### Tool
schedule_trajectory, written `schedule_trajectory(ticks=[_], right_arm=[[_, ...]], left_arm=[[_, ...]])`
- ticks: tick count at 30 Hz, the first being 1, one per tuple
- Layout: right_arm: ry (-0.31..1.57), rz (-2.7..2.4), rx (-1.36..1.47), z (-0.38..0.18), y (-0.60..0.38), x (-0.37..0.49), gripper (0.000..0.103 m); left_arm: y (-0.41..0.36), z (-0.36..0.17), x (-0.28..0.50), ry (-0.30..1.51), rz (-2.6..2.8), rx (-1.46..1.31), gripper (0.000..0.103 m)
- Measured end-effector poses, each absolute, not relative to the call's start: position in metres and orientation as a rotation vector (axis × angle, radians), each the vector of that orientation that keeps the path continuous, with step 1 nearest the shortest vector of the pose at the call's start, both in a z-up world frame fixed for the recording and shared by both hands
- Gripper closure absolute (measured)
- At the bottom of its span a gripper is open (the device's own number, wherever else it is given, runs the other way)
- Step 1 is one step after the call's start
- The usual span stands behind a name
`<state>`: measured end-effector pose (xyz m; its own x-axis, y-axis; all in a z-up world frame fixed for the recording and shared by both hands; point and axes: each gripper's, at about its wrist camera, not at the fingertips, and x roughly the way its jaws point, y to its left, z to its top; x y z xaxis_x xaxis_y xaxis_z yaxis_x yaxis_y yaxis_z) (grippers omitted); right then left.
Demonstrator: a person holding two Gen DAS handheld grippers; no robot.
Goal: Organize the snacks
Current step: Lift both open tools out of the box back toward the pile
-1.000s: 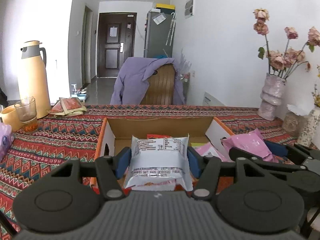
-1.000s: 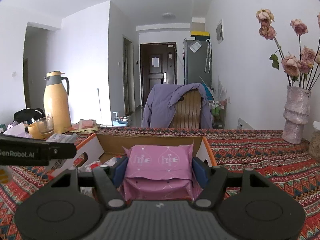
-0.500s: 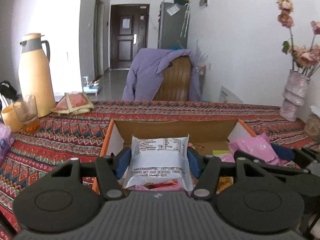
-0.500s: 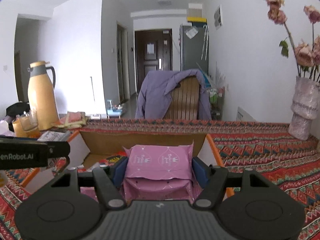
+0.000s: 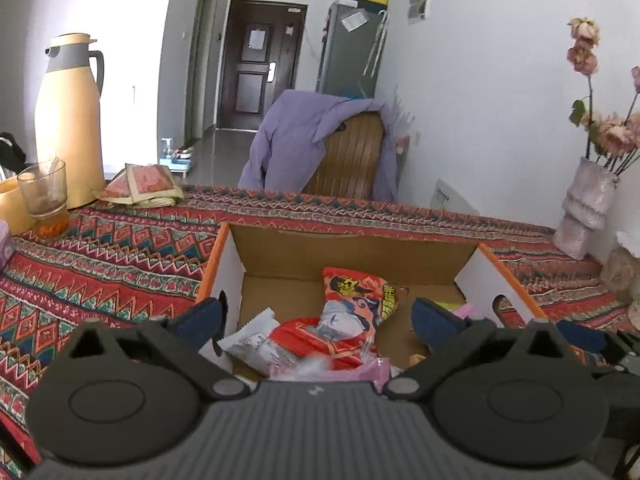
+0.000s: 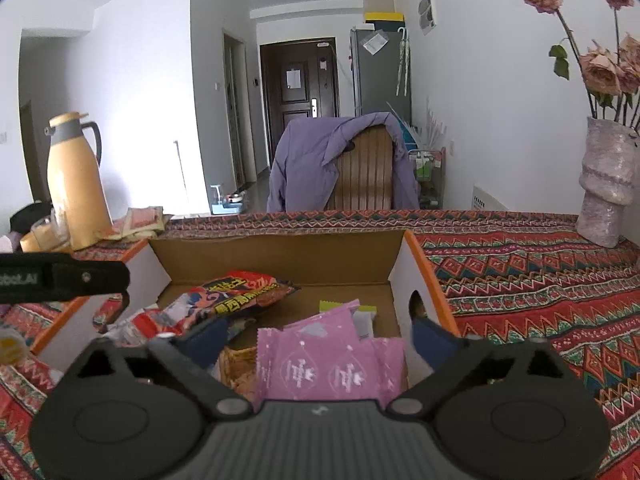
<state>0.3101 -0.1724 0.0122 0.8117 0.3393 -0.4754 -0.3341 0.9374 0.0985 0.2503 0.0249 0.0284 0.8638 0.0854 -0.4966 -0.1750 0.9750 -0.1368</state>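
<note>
An open cardboard box with orange rims sits on the patterned tablecloth and holds several snack packets. My left gripper hangs over its left half, jaws opening wide, nothing pressed between the fingers. Below it lie a white packet and a red snack bag. My right gripper is over the box's right half, jaws also opening. A pink packet lies loose between its fingers, apart from the pads. The red bag lies to its left.
A tan thermos, a glass and flat packets stand at the far left of the table. A vase of dried roses is at the far right. Behind the table stands a chair with a purple jacket.
Both grippers let go: the white packet dropped from the left jaws and the pink packet from the right, into the box. Both hands moved forward and down over the box.
</note>
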Motion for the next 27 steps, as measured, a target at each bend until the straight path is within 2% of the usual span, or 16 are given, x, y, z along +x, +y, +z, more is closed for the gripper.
schedule_trajectory(ticks=[14, 27], right_arm=[[0.483, 0.409, 0.037, 0.021, -0.196, 0.238, 0.000], [0.425, 0.410, -0.002, -0.015, -0.200, 0.169, 0.000]], left_arm=[[0.021, 0.036, 0.170, 0.396, 0.084, -0.169, 0.000], [0.030, -0.016, 0.104, 0.423, 0.118, -0.153, 0.000]])
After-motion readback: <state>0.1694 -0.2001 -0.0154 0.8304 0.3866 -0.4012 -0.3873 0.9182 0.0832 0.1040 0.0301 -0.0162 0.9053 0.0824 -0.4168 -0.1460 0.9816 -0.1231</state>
